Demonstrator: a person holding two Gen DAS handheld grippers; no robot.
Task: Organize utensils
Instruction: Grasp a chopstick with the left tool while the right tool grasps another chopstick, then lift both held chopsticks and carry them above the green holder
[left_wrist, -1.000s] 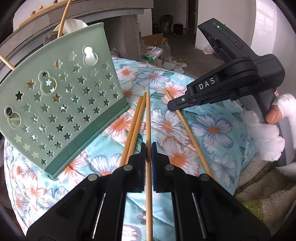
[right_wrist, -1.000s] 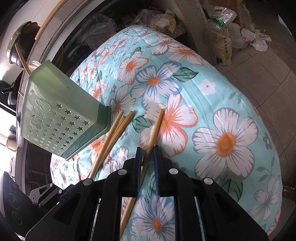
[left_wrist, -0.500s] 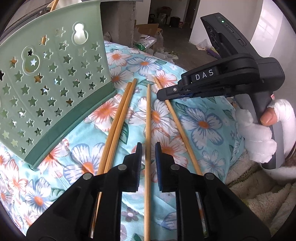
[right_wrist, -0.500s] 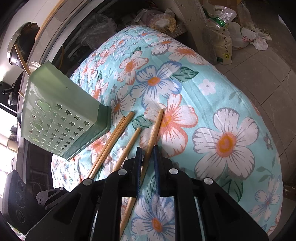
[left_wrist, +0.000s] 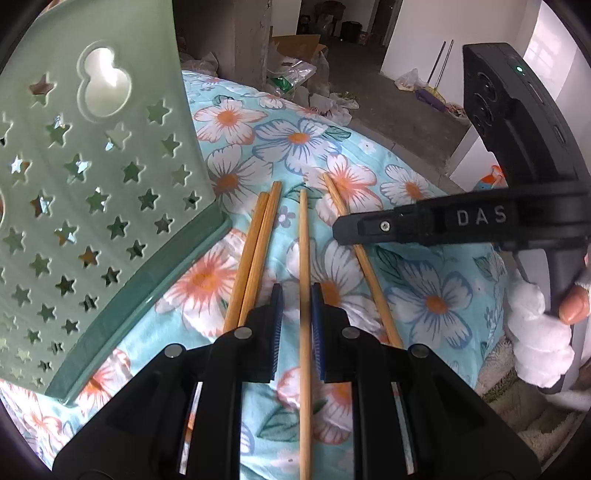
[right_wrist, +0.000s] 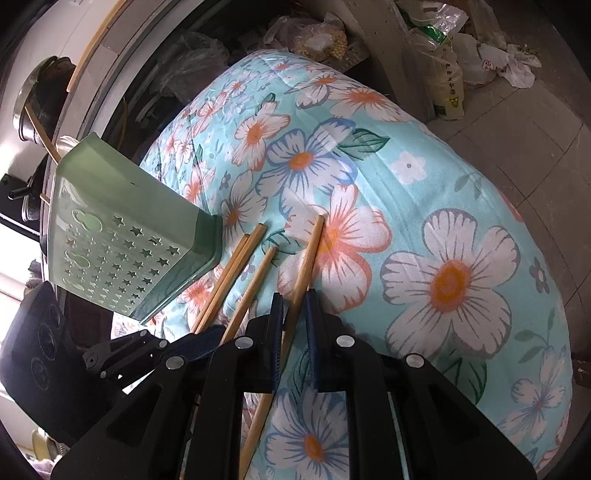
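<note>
Several wooden chopsticks lie on a floral cloth (left_wrist: 436, 295). My left gripper (left_wrist: 294, 295) straddles one chopstick (left_wrist: 303, 236) with its jaws a little apart, a gap on each side of the stick. A pair of chopsticks (left_wrist: 255, 251) lies just left of it. My right gripper (right_wrist: 293, 301) straddles the rightmost chopstick (right_wrist: 308, 251) with narrow jaws; whether they grip it is unclear. It shows from the side in the left wrist view (left_wrist: 343, 230). A green star-perforated utensil holder (left_wrist: 92, 192) stands tilted at the left, and also shows in the right wrist view (right_wrist: 122, 236).
The cloth (right_wrist: 443, 221) covers a rounded table that drops off to a tiled floor (right_wrist: 546, 122) at the right. Bags and clutter (right_wrist: 443, 55) sit on the floor beyond. A fluffy mat (left_wrist: 517, 406) lies at the right.
My left gripper slid forward along its chopstick toward the holder and its jaws opened slightly. That chopstick shifted away from the pair. The right gripper stayed over its chopstick.
</note>
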